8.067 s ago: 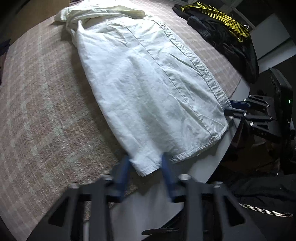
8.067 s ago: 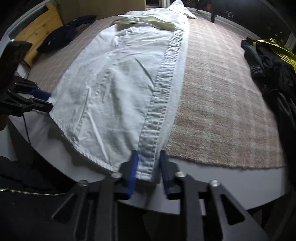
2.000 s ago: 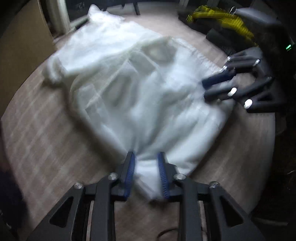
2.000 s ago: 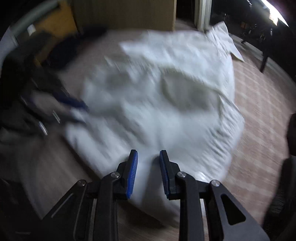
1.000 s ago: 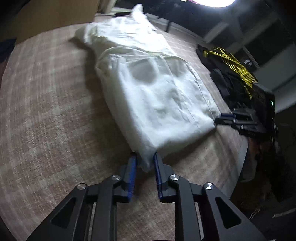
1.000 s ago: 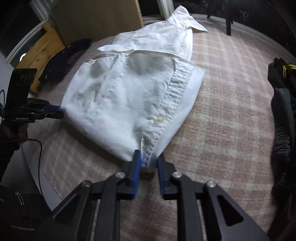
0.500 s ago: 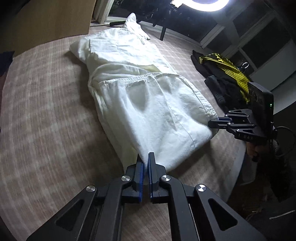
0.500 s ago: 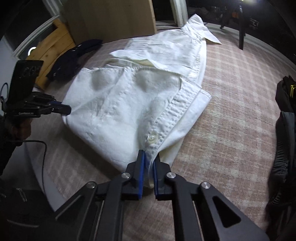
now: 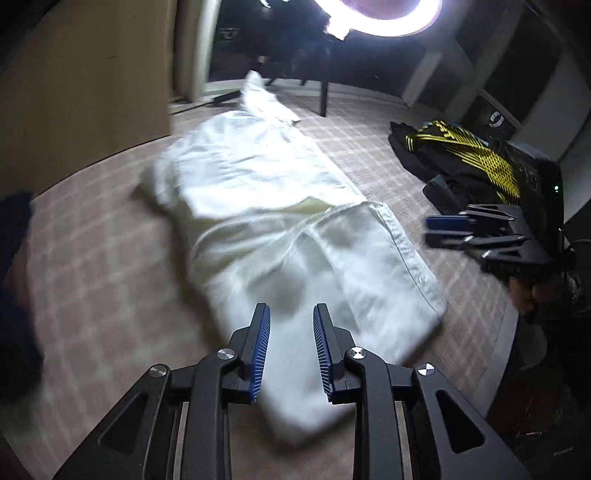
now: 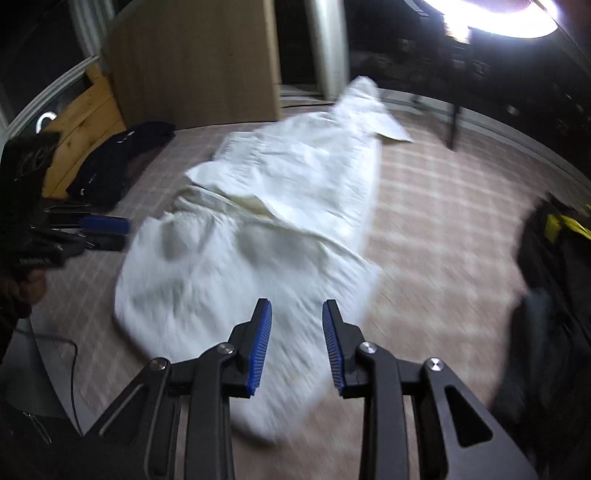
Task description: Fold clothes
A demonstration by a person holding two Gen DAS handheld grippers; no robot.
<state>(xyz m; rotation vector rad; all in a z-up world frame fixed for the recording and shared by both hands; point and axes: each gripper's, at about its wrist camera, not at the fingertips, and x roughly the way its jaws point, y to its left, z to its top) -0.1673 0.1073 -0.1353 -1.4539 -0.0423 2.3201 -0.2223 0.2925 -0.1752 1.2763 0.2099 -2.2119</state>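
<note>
White shirt (image 9: pixel 280 236) lies flat on the plaid cloth (image 9: pixel 92 266), lower half doubled back over the body, collar at the far end. Left gripper (image 9: pixel 291 349) hovers over the near folded edge at the shirt's left corner; its jaws are opening, blue pads apart, and the fabric seen through the gap lies below them, not pinched. Right gripper (image 10: pixel 297 341) is the same over the right corner by the button placket – jaws opening, pads clear of the cloth, nothing held. From each wrist camera the other gripper shows out to the side of the shirt, just off its edge, with part of the person's hand (image 9: pixel 532 295) behind it. Edges: the plaid cloth ends close to the near side, a grey table rim (image 10: pixel 40 373) showing beyond it at lower left in the right view; open plaid on both long sides of the shirt. A black-and-yellow garment (image 9: pixel 469 155) sits well apart on the right, a dark garment (image 10: pixel 114 166) well apart on the left near a wooden panel (image 10: pixel 192 62). A ring light (image 9: pixel 388 18) glares overhead – it blows out the top of both views. Both frames are motion-blurred, so the near fold line and whether the layers sit square are hard to make out; the collar detail is washed out too.
</note>
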